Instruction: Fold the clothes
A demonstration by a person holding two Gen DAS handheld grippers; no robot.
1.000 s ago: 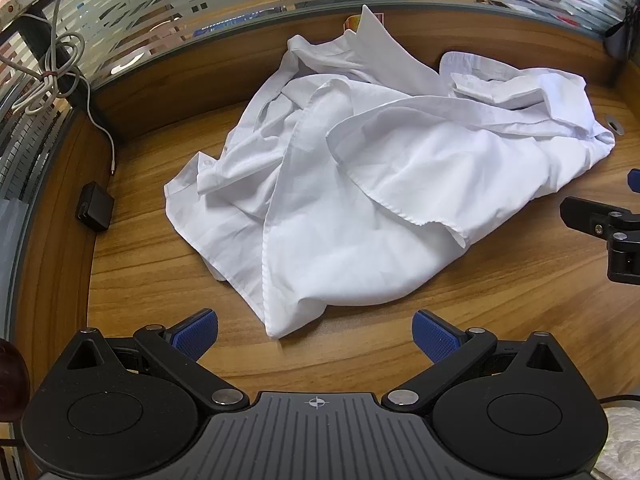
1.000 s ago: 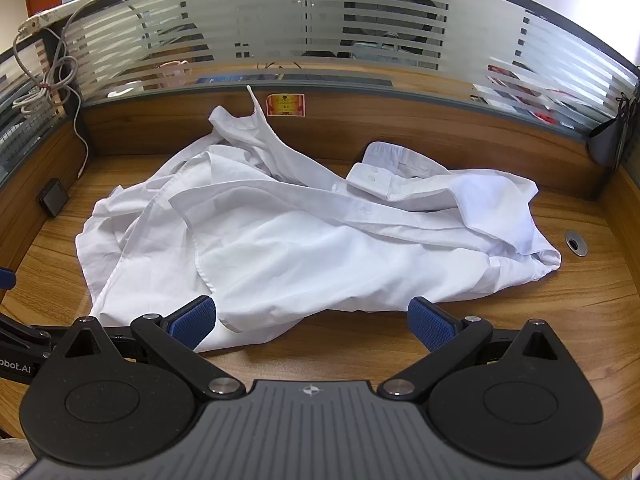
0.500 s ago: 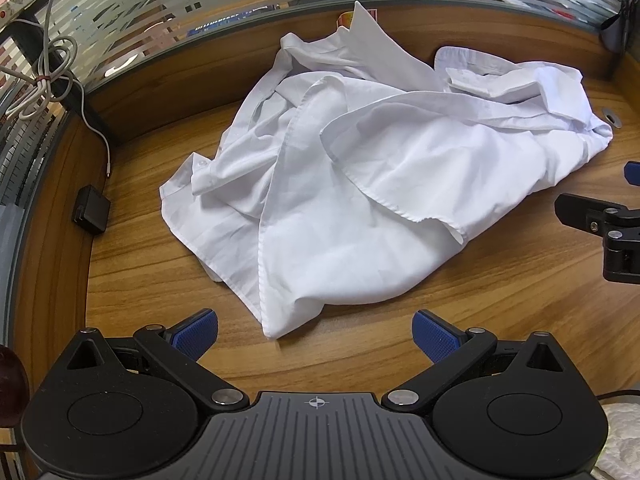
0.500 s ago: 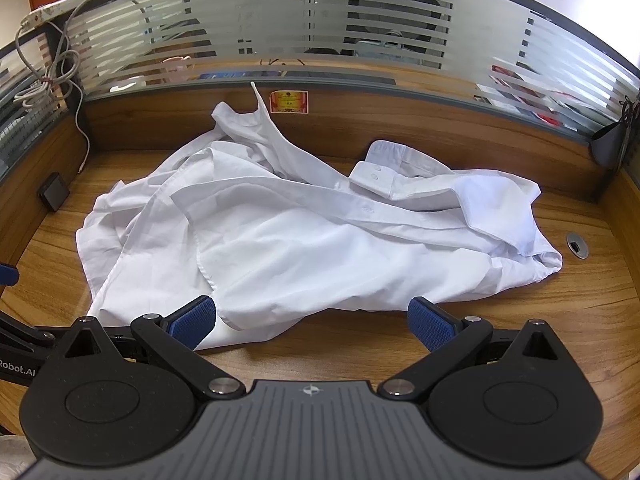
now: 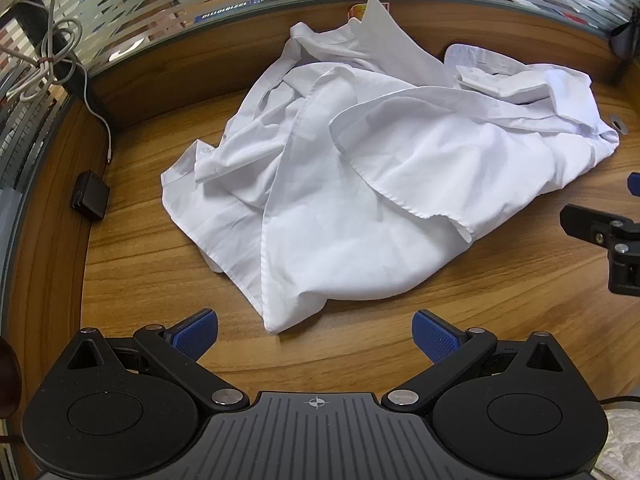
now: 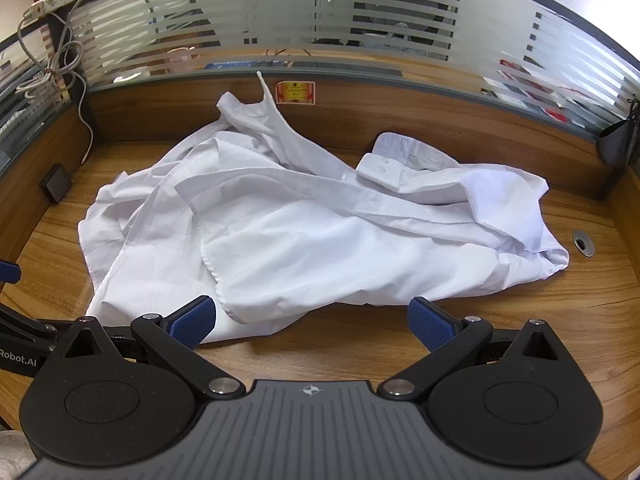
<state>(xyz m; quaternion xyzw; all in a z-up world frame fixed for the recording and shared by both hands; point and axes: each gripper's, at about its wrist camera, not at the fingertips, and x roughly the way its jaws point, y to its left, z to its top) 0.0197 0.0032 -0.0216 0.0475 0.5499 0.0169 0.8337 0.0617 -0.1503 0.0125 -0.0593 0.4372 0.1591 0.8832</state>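
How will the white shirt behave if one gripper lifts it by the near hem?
The shirt lies crumpled in soft folds, so it will probably hang limp. It looks thin, likely light. On the smooth desk it may drag.

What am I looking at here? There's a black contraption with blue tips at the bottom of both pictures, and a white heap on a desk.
These are two hand-held grippers, tools a person carries, one per hand. Each has a camera looking forward along its two blue-padded fingers. One picture comes from the left gripper, the other from the right gripper. Both stand open and hold nothing. On the wooden desk lies a crumpled white shirt, not yet folded; one buttoned cuff shows near the back. A small black box sits at the desk's left side, and frosted glass panels ring the desk.
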